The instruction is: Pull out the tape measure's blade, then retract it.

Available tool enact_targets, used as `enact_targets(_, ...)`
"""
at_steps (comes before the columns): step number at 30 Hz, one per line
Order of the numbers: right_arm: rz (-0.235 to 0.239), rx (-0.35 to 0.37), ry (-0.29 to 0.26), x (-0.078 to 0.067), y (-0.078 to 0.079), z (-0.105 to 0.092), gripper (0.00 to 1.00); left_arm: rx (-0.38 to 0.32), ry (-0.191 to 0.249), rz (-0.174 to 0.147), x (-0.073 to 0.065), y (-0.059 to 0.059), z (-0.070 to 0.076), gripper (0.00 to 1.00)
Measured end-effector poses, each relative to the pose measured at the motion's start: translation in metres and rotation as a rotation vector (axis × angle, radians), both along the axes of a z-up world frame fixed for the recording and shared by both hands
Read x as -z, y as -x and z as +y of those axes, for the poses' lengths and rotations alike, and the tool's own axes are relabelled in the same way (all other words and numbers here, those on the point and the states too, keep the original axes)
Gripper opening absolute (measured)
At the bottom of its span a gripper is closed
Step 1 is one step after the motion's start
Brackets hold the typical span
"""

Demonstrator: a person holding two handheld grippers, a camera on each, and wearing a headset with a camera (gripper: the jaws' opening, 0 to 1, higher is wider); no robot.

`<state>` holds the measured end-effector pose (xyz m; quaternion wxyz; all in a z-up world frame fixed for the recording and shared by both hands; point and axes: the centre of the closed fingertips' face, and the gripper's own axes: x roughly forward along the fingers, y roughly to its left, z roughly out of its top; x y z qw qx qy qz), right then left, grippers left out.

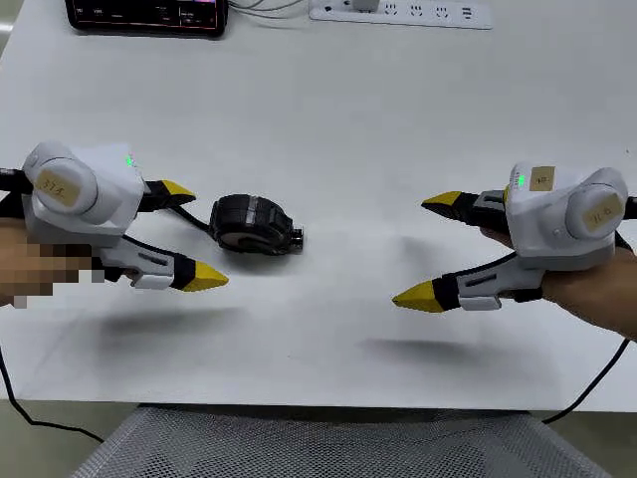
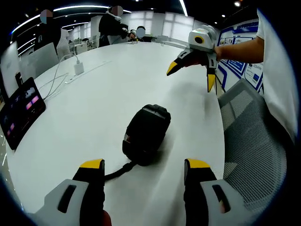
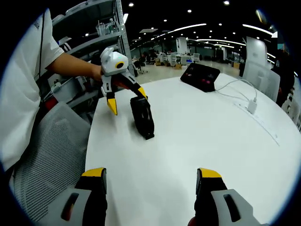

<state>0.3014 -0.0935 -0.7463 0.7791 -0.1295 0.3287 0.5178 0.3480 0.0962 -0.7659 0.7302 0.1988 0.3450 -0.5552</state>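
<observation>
A black tape measure (image 1: 253,225) lies on the white table (image 1: 338,129), left of centre, its blade not drawn out. In the left gripper view the tape measure (image 2: 146,133) sits just ahead of the yellow fingertips, a black strap trailing toward them. My left gripper (image 1: 191,232) is open, its two tips flanking the tape measure's left end without touching. My right gripper (image 1: 430,249) hovers open at the right, well apart from the tape measure (image 3: 142,116). The left gripper (image 3: 126,99) and the right gripper (image 2: 194,71) each show in the other's view.
A black tablet (image 1: 147,14) and a white power strip (image 1: 400,12) lie at the table's far edge. A mesh chair (image 1: 328,444) stands below the near edge. Cables (image 1: 592,383) hang from both grippers. People stand far behind in the left gripper view.
</observation>
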Motion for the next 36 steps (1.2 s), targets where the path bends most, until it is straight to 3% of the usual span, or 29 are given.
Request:
enact_targets(10,0.008,-0.027,0.002,0.005,-0.005,0.006,0.75,0.026,-0.021,0.007,0.008,-0.008,-0.005,0.54)
enact_targets(29,0.017,-0.037,-0.011,0.010,-0.011,0.012,0.75,0.081,-0.030,0.008,0.016,-0.012,-0.019,0.32)
enact_targets(36,0.022,-0.035,-0.015,0.012,-0.011,0.013,0.75,0.092,-0.035,0.008,0.019,-0.011,-0.023,0.31)
